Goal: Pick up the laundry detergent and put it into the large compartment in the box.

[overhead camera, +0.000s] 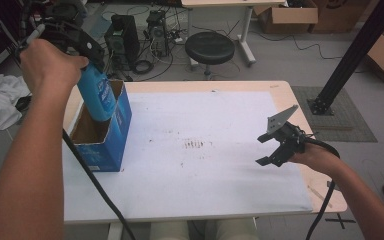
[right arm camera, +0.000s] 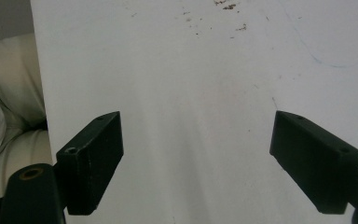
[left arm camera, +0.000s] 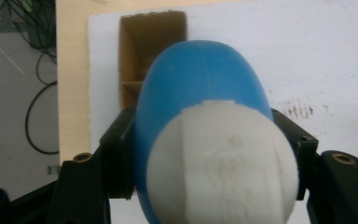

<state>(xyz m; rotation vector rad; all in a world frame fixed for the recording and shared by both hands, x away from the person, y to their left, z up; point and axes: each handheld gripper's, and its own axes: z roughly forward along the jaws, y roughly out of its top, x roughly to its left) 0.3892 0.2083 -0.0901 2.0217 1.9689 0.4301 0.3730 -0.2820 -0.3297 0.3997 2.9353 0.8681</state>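
The smooth blue plastic bottle with a white cap (left arm camera: 200, 140), judged light, stiff and slippery, is grasped near its cap by the left gripper (overhead camera: 87, 50) jaws above the open blue cardboard box (overhead camera: 102, 132) on the bench, while the right gripper (right arm camera: 198, 161) jaws are released

Soft, even indoor light, dimmest at the floor beyond the table (overhead camera: 280, 92). The white mat (overhead camera: 205, 150) is bright without glare, and shadows on it are faint. In the left gripper view the bottle (left arm camera: 200, 93) looms close and soft-focused; the high view is slightly grainy
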